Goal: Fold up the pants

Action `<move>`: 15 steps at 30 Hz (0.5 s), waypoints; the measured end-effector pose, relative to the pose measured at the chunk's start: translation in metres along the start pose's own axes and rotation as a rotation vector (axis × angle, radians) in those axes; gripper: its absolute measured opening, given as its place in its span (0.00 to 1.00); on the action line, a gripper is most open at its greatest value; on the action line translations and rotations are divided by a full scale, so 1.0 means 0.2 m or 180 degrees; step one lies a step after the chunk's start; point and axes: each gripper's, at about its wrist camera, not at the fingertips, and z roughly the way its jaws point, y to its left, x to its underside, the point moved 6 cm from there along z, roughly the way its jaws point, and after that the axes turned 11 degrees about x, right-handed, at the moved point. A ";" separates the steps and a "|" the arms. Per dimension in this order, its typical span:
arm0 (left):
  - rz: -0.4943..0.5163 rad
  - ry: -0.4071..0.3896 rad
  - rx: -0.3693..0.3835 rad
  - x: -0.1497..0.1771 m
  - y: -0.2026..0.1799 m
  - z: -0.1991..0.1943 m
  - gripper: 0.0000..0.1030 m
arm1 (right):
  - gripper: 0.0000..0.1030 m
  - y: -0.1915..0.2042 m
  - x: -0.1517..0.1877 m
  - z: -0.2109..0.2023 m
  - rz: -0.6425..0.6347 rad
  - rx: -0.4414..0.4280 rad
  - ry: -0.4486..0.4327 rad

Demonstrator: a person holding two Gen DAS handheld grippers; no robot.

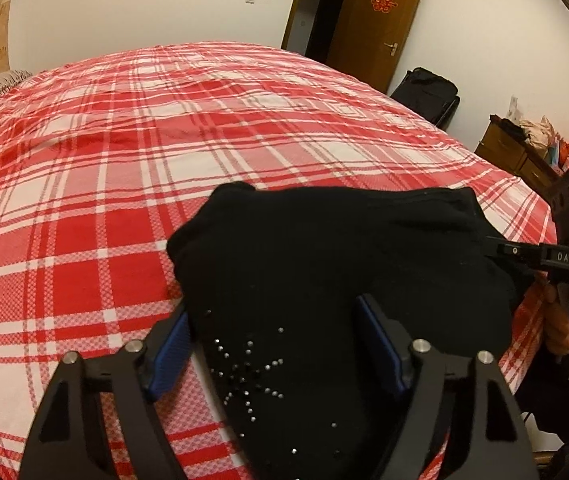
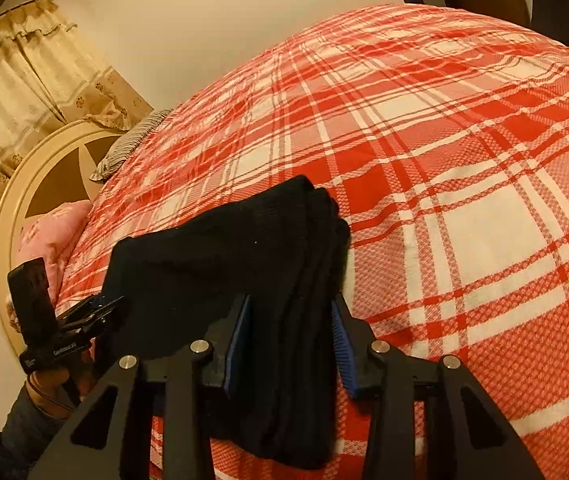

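The black pants, folded into a thick bundle with a rhinestone star on them, hang over the red-and-white plaid bed. My left gripper has its blue-padded fingers on either side of one end of the bundle, closed on the cloth. My right gripper grips the other folded end of the pants between its blue pads. The right gripper also shows in the left wrist view, at the bundle's right edge. The left gripper shows in the right wrist view, at the bundle's left edge.
A headboard, pink pillow and striped pillow lie at one end of the bed. A brown door, a black suitcase and a wooden dresser with bags stand beyond the bed's far right side.
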 end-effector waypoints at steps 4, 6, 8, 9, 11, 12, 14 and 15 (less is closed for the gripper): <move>-0.0053 -0.0033 0.0054 0.01 0.01 -0.01 0.71 | 0.35 -0.04 -0.01 0.03 0.0156 -0.0083 0.0062; -0.0041 -0.0035 0.0052 0.01 0.01 -0.01 0.70 | 0.30 -0.02 -0.01 0.01 0.0138 -0.0106 0.0025; -0.0041 -0.0031 0.0101 0.00 0.00 -0.01 0.56 | 0.28 0.02 -0.01 -0.02 0.0099 -0.0132 -0.0013; -0.0038 -0.0026 0.0113 0.00 -0.01 -0.02 0.47 | 0.27 0.03 -0.01 -0.04 0.0079 -0.0133 -0.0029; -0.0029 -0.0019 0.0101 -0.01 -0.03 -0.03 0.40 | 0.26 0.06 -0.01 -0.07 0.0044 -0.0171 -0.0060; -0.0034 -0.0021 0.0100 -0.01 -0.03 -0.03 0.36 | 0.26 0.08 -0.02 -0.09 0.0024 -0.0201 -0.0073; -0.0056 -0.0033 0.0102 -0.01 -0.03 -0.05 0.31 | 0.26 0.11 -0.03 -0.13 -0.0039 -0.0218 -0.0096; -0.0065 -0.0046 0.0109 -0.01 -0.03 -0.06 0.28 | 0.26 0.13 -0.03 -0.14 -0.0077 -0.0225 -0.0108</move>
